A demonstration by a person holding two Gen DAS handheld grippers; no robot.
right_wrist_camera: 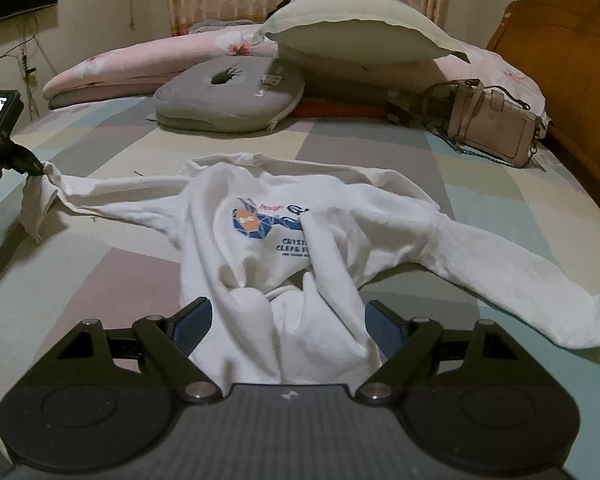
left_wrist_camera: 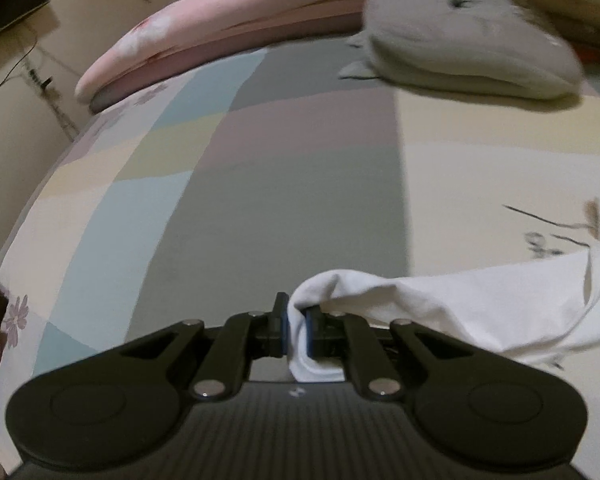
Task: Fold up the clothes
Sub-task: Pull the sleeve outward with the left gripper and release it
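A white long-sleeved shirt [right_wrist_camera: 284, 240] is spread, rumpled and print-side up, on the patchwork bed [right_wrist_camera: 112, 272], its two sleeves reaching out to opposite sides so that the long axis runs across the right wrist view, from the left cuff to the right cuff.

The left claw [left_wrist_camera: 298, 320] is clenched on the cuff of one sleeve [left_wrist_camera: 440, 300]; white cloth is pinched between its blue pads and hangs out below them. In the right wrist view the same claw [right_wrist_camera: 40, 169] is seen at the far left edge, with the sleeve drawn out from the body of the shirt in a taut, slightly lifted band.

The right claw [right_wrist_camera: 288, 328] is released, its jaws standing wide to either side of the shirt's near edge; cloth lies between the pads, but whether they press on it cannot be told, and nothing appears gripped.

The other sleeve [right_wrist_camera: 520, 300] lies slack on the bed, trailing off to the right, near the right claw and well apart from the left. It is judged that this sleeve is the right claw's to take.
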